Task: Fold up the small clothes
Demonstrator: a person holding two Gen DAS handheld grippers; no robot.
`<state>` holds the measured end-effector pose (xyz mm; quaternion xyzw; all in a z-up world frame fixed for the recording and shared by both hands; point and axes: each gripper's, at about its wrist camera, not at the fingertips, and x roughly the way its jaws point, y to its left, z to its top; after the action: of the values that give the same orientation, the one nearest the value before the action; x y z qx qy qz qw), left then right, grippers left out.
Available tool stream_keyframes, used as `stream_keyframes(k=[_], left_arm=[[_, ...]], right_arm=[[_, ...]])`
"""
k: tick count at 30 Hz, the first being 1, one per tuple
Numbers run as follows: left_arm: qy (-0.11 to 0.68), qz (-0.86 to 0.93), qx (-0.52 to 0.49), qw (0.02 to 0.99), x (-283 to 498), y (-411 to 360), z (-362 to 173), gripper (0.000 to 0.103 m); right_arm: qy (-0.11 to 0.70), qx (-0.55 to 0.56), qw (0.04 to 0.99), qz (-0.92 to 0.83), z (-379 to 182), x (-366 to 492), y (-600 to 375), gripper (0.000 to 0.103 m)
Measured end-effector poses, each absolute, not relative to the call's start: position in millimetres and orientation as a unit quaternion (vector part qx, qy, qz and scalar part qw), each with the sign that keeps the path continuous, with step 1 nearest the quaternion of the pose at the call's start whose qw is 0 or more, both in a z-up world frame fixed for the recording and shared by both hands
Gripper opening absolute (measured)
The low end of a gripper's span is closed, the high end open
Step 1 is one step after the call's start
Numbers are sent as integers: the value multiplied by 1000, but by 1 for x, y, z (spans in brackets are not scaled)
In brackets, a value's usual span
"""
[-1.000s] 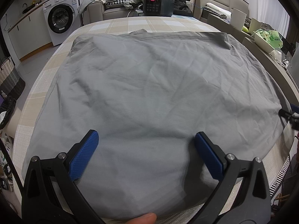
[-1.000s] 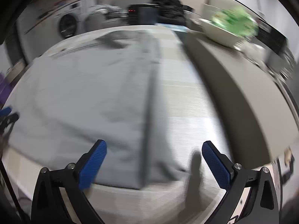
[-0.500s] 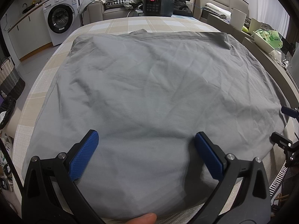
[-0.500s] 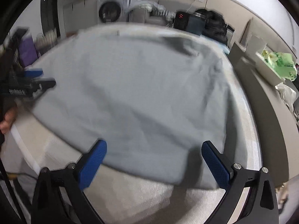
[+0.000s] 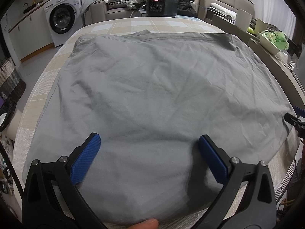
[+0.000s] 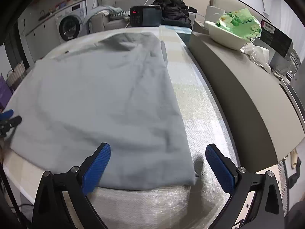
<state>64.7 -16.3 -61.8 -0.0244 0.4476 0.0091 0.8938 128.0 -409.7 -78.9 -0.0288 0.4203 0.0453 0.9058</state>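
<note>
A grey garment lies spread flat on a checked table. It also shows in the right wrist view. My left gripper is open and empty over the garment's near edge. My right gripper is open and empty, hovering over the garment's near right corner. The right gripper's tips show at the right edge of the left wrist view. The left gripper's tips show at the left edge of the right wrist view.
A grey counter runs along the table's right side with a white bowl and green bag. A black cooker stands beyond the far edge. A washing machine stands far left.
The right gripper has swung about over the garment's right side and now faces the near right corner. The left gripper has stayed put. Both stay open.
</note>
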Motion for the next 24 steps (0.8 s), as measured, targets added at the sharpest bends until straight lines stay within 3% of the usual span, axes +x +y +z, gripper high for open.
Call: stream_keyframes(k=[5,10,24], left_arm=[[443,-33,-33,895,57,-37,-55,102],[438,-58,30,897,53,-65,-62,103],[472,-36,-7,881,56,-1,-55,99]], right_arm=[[387,-32,915,111,-64,117,-375,102],[394,-74,903,154,-72,110,-347,102],[418,-43,906,51,-89,128,-396,102]])
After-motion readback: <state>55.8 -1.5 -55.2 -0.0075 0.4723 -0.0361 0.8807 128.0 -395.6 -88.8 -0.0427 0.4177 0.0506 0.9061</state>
